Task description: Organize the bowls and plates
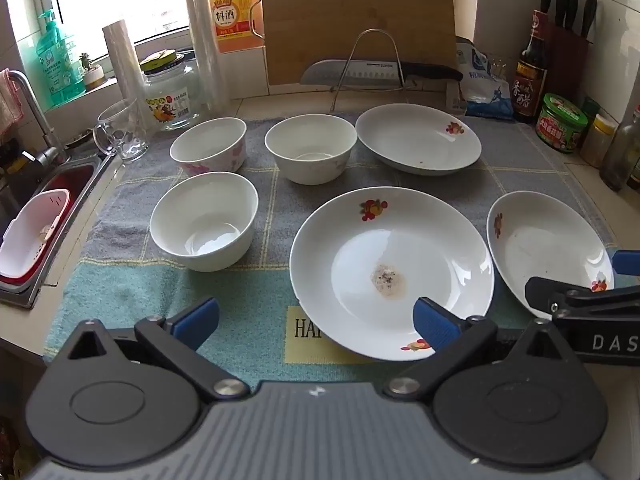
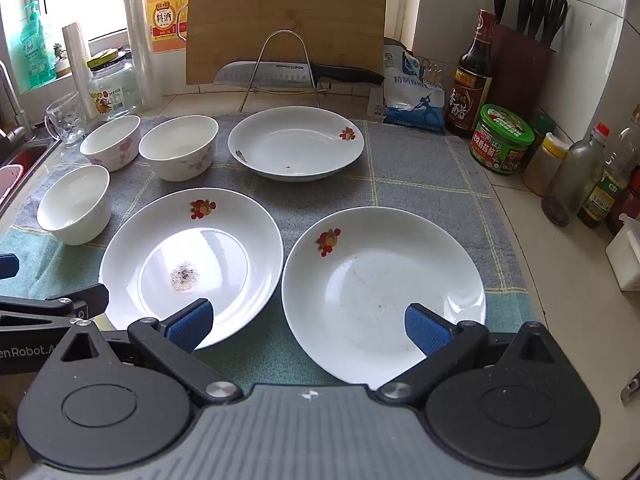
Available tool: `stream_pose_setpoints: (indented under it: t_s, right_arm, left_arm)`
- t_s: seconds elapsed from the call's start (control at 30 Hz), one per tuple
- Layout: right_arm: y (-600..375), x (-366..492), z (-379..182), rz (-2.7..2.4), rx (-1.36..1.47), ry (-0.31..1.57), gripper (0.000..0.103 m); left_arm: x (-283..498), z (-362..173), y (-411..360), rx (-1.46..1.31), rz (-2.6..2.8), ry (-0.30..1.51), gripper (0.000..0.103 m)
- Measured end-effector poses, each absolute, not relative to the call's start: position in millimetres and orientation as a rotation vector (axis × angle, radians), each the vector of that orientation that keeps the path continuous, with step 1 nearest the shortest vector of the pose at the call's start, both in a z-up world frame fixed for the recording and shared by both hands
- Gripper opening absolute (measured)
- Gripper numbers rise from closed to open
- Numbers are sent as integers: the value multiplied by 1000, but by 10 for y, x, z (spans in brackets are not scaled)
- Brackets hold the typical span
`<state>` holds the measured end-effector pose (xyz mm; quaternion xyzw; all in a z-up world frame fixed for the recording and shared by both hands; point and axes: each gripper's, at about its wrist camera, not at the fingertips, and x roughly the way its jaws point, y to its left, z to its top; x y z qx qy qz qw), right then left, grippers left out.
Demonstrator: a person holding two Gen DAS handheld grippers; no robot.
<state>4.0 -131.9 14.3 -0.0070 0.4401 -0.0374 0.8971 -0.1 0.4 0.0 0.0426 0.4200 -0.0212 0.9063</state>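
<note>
Three white plates with a red flower print lie on a grey-green towel (image 1: 256, 216): a stained near plate (image 1: 392, 268) (image 2: 192, 256), a right plate (image 1: 548, 248) (image 2: 384, 288) and a far plate (image 1: 418, 138) (image 2: 296, 142). Three white bowls stand at the left: near bowl (image 1: 204, 220) (image 2: 74, 204), back-left bowl (image 1: 208, 144) (image 2: 112, 142), back-middle bowl (image 1: 310, 148) (image 2: 180, 148). My left gripper (image 1: 316, 320) is open above the near plate's front left edge. My right gripper (image 2: 308, 328) is open above the front edges of the two near plates.
A sink (image 1: 44, 216) with a red-white basket lies left. A glass mug (image 1: 120, 128), jar, bottles, a cutting board (image 1: 356, 20) and a knife on a wire rack (image 2: 296, 72) line the back. Sauce bottles, jars and a knife block (image 2: 520, 68) stand at the right.
</note>
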Motion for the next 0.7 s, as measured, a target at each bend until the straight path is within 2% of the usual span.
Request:
stream_pose_setpoints:
  t_s: [0.7]
  right_arm:
    - [-1273,-24,211,-68,-29,889,103]
  left_arm:
    - [-71,59,53,73,-33,856,102]
